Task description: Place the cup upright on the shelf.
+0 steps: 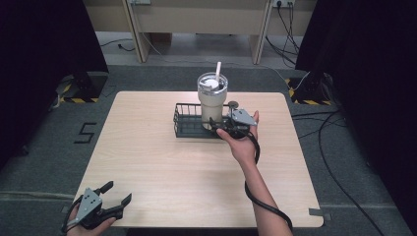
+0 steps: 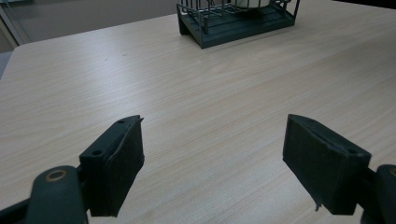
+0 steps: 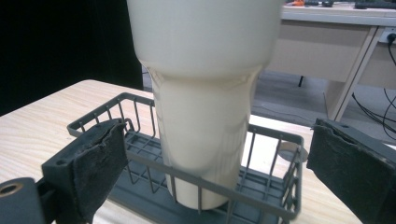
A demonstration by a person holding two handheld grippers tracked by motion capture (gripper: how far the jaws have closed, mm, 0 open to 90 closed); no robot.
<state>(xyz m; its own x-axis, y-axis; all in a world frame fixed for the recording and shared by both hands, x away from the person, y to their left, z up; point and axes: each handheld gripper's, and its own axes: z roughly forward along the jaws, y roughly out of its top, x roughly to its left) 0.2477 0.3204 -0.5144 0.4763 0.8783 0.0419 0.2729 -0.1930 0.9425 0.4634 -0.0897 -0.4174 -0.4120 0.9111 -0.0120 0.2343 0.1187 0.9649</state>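
Cream tumbler [image 1: 212, 101], dark grey wire basket [image 1: 184, 123]

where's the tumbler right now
The cream tumbler stands upright inside the dark wire basket at the table's far middle, just ahead of the open right gripper.

The tumbler [image 3: 203, 93] is cut off by the top edge in the right gripper view, its foot partly screened by basket [image 3: 261, 196] wires.

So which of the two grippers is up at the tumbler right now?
The right gripper: its open fingers flank the cream tumbler in the wire basket. The left gripper sits open at the table's near edge.
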